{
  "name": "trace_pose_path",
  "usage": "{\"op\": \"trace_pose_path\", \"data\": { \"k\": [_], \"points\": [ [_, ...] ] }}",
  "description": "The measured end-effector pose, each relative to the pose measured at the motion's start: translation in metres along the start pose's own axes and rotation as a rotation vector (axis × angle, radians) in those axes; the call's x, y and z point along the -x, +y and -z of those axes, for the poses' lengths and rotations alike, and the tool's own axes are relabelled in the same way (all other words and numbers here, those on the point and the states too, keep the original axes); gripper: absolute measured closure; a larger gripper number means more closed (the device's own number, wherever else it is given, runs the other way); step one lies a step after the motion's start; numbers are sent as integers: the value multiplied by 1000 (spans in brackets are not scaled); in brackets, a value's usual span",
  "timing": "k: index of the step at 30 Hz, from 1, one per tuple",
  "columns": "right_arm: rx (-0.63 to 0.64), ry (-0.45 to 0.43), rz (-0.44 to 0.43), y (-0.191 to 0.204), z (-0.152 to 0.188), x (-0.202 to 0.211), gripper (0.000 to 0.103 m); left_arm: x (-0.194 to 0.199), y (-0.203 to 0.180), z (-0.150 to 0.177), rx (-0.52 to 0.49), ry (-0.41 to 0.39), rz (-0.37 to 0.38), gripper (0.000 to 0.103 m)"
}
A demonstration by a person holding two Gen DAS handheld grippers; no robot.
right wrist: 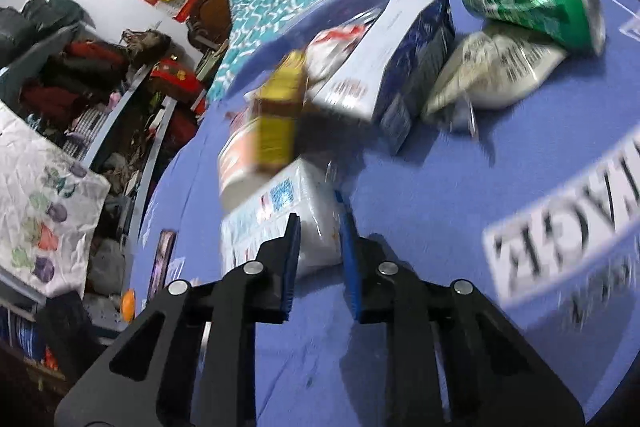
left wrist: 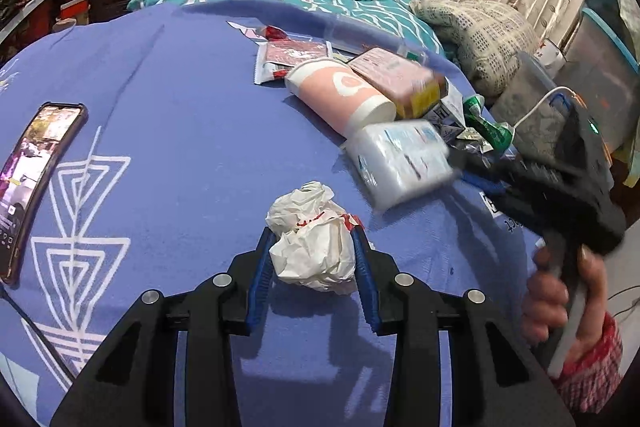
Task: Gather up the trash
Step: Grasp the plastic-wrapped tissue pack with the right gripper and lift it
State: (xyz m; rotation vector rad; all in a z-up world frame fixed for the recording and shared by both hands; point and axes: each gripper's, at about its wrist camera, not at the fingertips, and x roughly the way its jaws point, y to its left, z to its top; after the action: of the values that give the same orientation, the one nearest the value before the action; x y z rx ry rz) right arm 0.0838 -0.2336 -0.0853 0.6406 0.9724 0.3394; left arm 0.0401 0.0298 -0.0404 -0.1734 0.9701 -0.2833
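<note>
Left wrist view: the left gripper (left wrist: 314, 247) has its fingers clenched around a crumpled paper wad (left wrist: 314, 247) on the purple blanket (left wrist: 160, 147); light and soft, it should hold when squeezed across its middle.

Right wrist view: the right gripper (right wrist: 320, 239) seems to pinch the white tissue pack (right wrist: 288, 223) at 12 o'clock, though blur hides contact; the film looks slippery.

The left gripper (left wrist: 314, 251) is matte black, with two blue ribbed pads (left wrist: 260, 279) and four round silver screws (left wrist: 221, 280) set in a row behind the pads. The right gripper (right wrist: 320, 247) has the same build: black arms, blue pads, silver screws. In the left wrist view its black body carries a green light and a white cable above the hand (left wrist: 554, 303), which has bare skin and a red-and-white checked sleeve (left wrist: 592, 375).
</note>
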Motion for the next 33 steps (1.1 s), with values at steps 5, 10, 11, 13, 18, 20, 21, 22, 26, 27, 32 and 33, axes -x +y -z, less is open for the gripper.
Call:
{"op": "trace_pose_path", "data": {
  "k": [5, 10, 11, 13, 18, 20, 21, 22, 26, 27, 32, 33],
  "points": [
    [41, -16, -2, 11, 47, 37, 83, 5, 8, 3, 14, -5, -2, 67],
    [31, -33, -8, 6, 78, 65, 80, 4, 3, 7, 3, -4, -2, 65],
    [31, -33, -8, 5, 82, 67, 80, 5, 0, 8, -6, -5, -4, 64],
    [28, -27, 7, -1, 84, 67, 59, 4, -3, 9, -10, -5, -6, 63],
    [50, -132, 59, -7, 83, 84, 16, 5, -2, 11, -3, -5, -15, 61],
    [149, -144, 107, 4, 79, 84, 16, 6, 0, 12, 2, -5, -17, 61],
    [211, -152, 133, 11, 77, 84, 16, 6, 1, 12, 3, -5, -18, 61],
    [292, -156, 166, 19, 74, 81, 15, 7, 1, 13, 4, -4, -18, 60],
    [612, -112, 287, 44, 61, 56, 9, 9, 3, 14, 3, -3, -18, 60],
    [674, -89, 292, 49, 58, 48, 7, 9, 2, 14, 2, -3, -20, 60],
    [869, 10, 294, 66, 48, 10, 6, 12, 1, 17, 1, 1, -25, 60],
    [891, 22, 294, 67, 48, 4, 6, 12, 1, 17, -1, 1, -26, 60]
  ]
}}
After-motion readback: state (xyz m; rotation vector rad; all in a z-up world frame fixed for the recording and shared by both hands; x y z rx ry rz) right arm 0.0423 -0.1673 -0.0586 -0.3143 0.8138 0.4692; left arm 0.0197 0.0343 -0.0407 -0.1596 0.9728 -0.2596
